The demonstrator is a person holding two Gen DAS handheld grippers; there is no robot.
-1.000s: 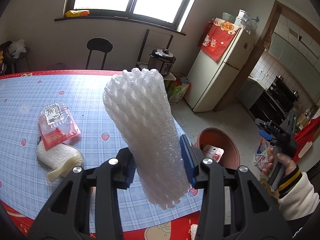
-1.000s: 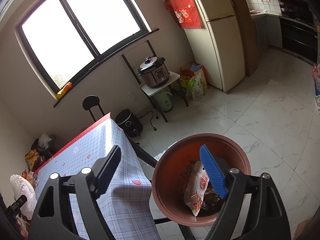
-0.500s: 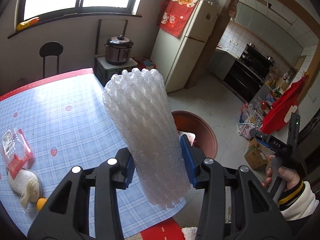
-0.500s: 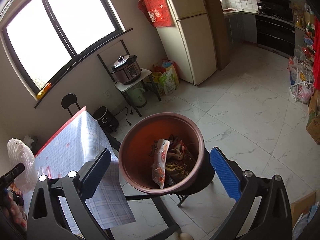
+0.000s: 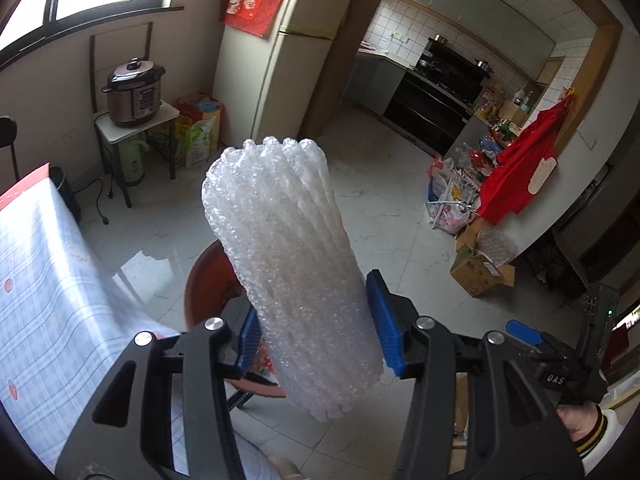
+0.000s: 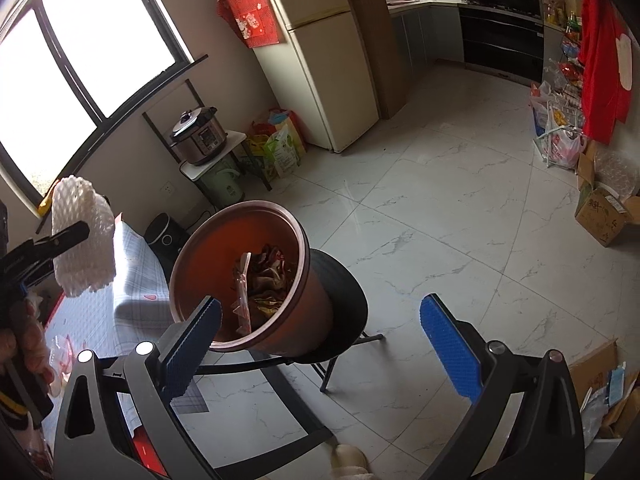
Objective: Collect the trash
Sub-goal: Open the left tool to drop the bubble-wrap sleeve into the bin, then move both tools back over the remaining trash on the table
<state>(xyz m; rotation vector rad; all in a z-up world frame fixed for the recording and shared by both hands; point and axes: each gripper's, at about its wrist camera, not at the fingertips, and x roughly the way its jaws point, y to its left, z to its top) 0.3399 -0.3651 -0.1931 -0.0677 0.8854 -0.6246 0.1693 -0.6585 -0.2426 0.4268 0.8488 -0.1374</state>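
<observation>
Foam net (image 5: pixel 292 264) upright, pinched by left tongs (image 5: pixel 316 340) above trash bucket (image 6: pixel 200 264); right tongs (image 6: pixel 320 344) spread.

Bin beside the table

Trash bin (image 6: pixel 240 276) is sitting on a stool (image 6: pixel 340 312) just beside the table (image 6: pixel 132 280) — wrappers (image 6: pixel 264 280) lying inside.

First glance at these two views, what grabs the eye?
The white foam net sleeve fills the middle of the left wrist view, clamped upright in the left tool. Next comes the reddish-brown bin on a black stool by the table edge, wrappers already inside. The right tool hangs open and empty near it.
</observation>
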